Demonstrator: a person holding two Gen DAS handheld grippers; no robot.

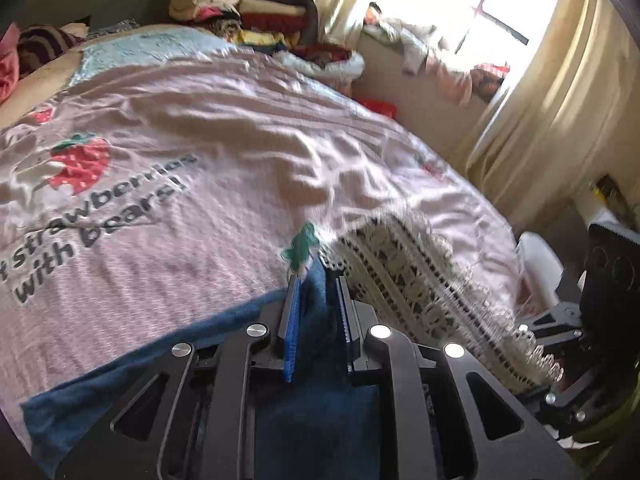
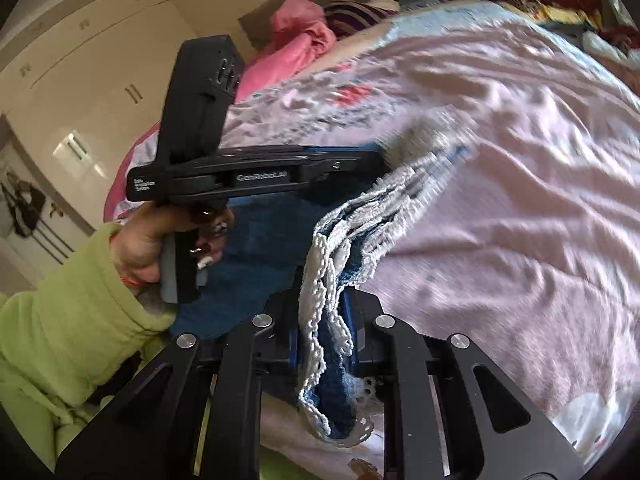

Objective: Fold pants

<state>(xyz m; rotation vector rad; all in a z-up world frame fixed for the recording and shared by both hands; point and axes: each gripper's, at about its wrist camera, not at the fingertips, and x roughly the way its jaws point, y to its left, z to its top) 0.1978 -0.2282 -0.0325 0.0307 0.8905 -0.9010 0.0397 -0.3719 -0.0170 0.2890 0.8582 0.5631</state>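
Note:
The pants (image 1: 132,356) are blue with a white lace-trimmed patterned hem (image 1: 420,280). They hang above the pink bedspread, held at two spots. My left gripper (image 1: 314,280) is shut on a fold of the blue cloth with a small green tag (image 1: 302,246) poking out above the fingers. My right gripper (image 2: 326,300) is shut on the lace hem (image 2: 320,320), which drapes down between its fingers. The left gripper also shows side-on in the right wrist view (image 2: 376,162), held by a hand in a green sleeve, with the blue cloth (image 2: 264,248) spread below it.
A pink bedspread (image 1: 224,128) printed with strawberries and text covers the bed. Stacked folded clothes (image 1: 248,4) sit at the far side. A window with cream curtains (image 1: 540,112) is at right. A pink garment (image 2: 300,40) lies near white wardrobe doors (image 2: 80,60).

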